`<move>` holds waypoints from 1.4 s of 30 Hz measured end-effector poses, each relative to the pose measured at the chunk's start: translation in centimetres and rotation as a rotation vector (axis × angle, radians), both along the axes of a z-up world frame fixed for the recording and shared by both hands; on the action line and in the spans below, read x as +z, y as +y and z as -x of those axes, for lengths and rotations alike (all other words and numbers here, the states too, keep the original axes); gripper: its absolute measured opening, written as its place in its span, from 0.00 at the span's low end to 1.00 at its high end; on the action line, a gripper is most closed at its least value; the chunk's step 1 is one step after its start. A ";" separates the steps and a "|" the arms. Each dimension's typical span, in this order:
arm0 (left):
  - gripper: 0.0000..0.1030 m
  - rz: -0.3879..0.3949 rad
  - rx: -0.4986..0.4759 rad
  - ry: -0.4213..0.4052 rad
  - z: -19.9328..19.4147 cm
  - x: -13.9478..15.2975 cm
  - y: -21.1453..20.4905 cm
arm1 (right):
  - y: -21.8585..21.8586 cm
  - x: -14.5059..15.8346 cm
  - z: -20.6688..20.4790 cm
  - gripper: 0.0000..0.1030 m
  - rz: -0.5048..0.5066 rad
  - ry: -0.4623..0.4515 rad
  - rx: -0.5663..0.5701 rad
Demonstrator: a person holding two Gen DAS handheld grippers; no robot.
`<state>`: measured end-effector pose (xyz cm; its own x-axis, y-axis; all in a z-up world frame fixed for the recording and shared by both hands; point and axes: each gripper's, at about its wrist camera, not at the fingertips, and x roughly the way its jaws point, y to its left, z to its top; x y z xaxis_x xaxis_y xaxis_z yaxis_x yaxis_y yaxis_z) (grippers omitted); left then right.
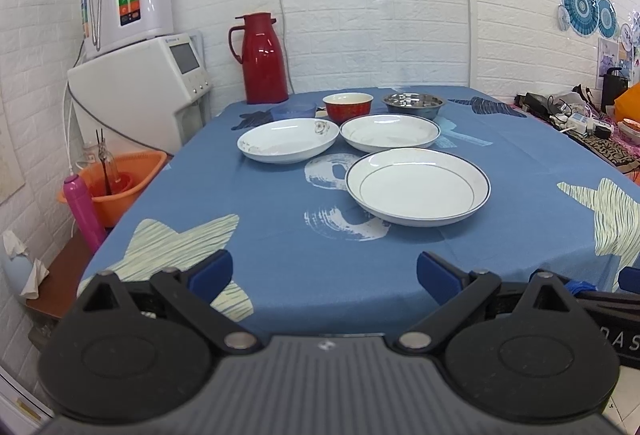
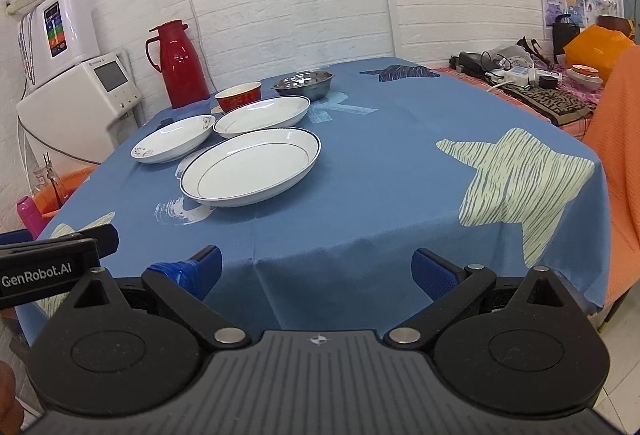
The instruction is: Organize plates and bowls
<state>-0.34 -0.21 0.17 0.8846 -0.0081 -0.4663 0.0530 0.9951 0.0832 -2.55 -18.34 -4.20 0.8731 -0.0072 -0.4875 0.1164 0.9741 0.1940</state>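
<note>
Three white plates lie on the blue star-print tablecloth (image 1: 280, 219): a large blue-rimmed plate (image 1: 417, 186) (image 2: 251, 166) nearest me, a second rimmed plate (image 1: 389, 131) (image 2: 262, 115) behind it, and a flower-patterned plate (image 1: 288, 140) (image 2: 174, 139) to the left. Behind them stand a red bowl (image 1: 348, 106) (image 2: 238, 95), a steel bowl (image 1: 413, 103) (image 2: 303, 82) and a small blue translucent bowl (image 1: 293, 111). My left gripper (image 1: 325, 273) and my right gripper (image 2: 317, 271) both hover open at the table's near edge, holding nothing.
A red thermos jug (image 1: 263, 58) (image 2: 176, 63) stands at the table's back left corner. White appliances (image 1: 140, 91) and an orange basin (image 1: 116, 179) sit left of the table. A cluttered side table (image 2: 536, 83) and an orange cloth-covered chair (image 2: 620, 155) are on the right.
</note>
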 end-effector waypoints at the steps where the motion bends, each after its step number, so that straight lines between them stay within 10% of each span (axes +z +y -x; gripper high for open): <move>1: 0.95 0.000 -0.001 0.000 0.0 0.0 0.0 | 0.0 0.0 0.0 0.87 0.000 0.001 0.001; 42: 0.95 0.005 -0.024 0.100 -4.3 -1.8 0.1 | 0.4 -0.9 0.1 0.86 0.043 -0.073 0.049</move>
<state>3.98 -0.16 -1.65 0.8333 -0.0313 -0.5520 0.0848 0.9938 0.0716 -2.63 -17.89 -5.07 0.9062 0.0168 -0.4226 0.0556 0.9858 0.1584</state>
